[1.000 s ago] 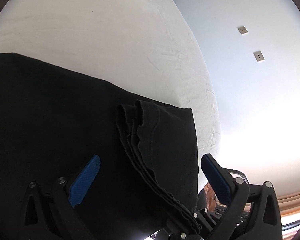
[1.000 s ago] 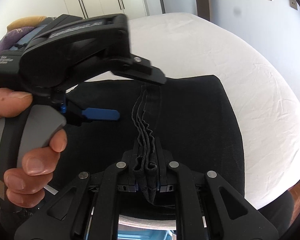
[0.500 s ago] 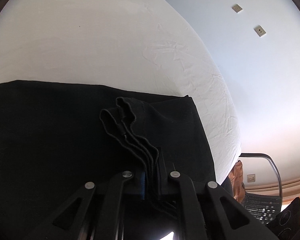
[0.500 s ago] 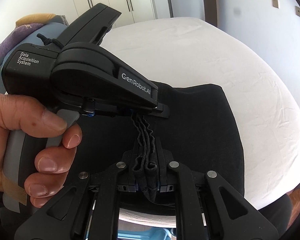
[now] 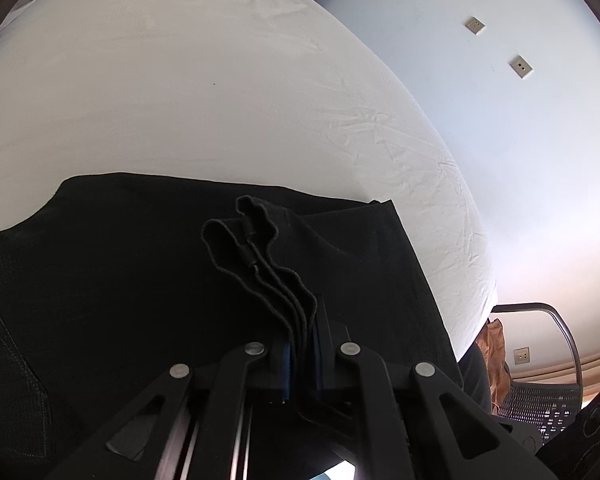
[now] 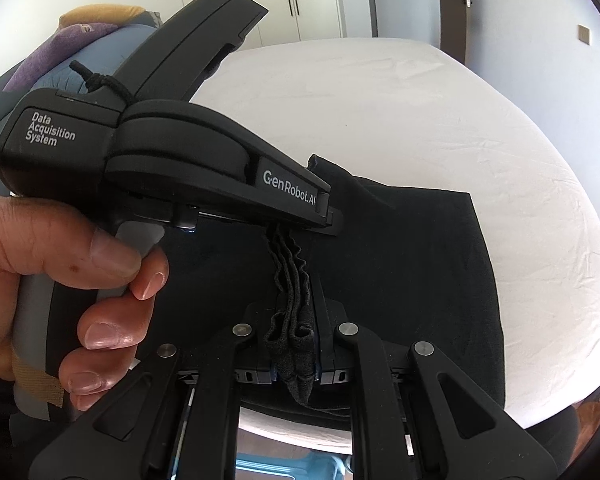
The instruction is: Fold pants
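Left wrist view: left gripper [image 5: 302, 354] closed tight on a bunched stack of hem edges of the black pants [image 5: 148, 280], blue pads just showing either side of the cloth. Pants lie spread on the white bed [image 5: 204, 92], near its front edge.

Right wrist view: right gripper [image 6: 294, 354] also clamped shut on the same layered edge of the pants [image 6: 428, 264]. Left gripper body [image 6: 188, 172] sits just ahead, held by the left hand [image 6: 60, 292], pinching the fold further along. Bed [image 6: 420, 112] beyond.
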A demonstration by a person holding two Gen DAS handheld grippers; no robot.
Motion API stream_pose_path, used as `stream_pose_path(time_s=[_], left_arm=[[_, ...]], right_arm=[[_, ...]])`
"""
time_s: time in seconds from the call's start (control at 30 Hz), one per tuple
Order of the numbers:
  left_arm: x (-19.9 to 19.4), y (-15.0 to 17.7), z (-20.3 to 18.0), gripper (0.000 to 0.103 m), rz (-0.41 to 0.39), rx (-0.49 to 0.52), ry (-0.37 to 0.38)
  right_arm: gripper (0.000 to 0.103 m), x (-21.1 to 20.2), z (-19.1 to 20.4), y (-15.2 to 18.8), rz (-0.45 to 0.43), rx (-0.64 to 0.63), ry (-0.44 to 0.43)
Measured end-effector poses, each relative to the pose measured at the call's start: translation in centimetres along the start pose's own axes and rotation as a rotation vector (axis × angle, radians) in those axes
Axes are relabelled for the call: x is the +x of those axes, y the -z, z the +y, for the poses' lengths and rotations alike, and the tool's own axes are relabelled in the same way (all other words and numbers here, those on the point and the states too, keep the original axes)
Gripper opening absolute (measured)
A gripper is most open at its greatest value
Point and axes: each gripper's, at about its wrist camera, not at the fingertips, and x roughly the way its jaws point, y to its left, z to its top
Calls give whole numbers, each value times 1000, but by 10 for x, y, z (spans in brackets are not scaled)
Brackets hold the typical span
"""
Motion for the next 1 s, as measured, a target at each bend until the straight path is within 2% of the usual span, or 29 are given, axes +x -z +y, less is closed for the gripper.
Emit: stream_pose_path(time_s=[0.4,0.6,0.77,1.0], left_arm=[[-18,7,79,8,9,-59,-77],[-25,6,109,10,24,-58,-91],[-20,4,115,17,36,-38,-92],[-18,3,117,18,27,-31,-88]], right_arm=[[11,39,55,-2,140,-59,-147],[12,52,79,1,187,-100,-189],[13,58,73,4,223,-85,-188],[14,71,51,3,254,-43,-197]])
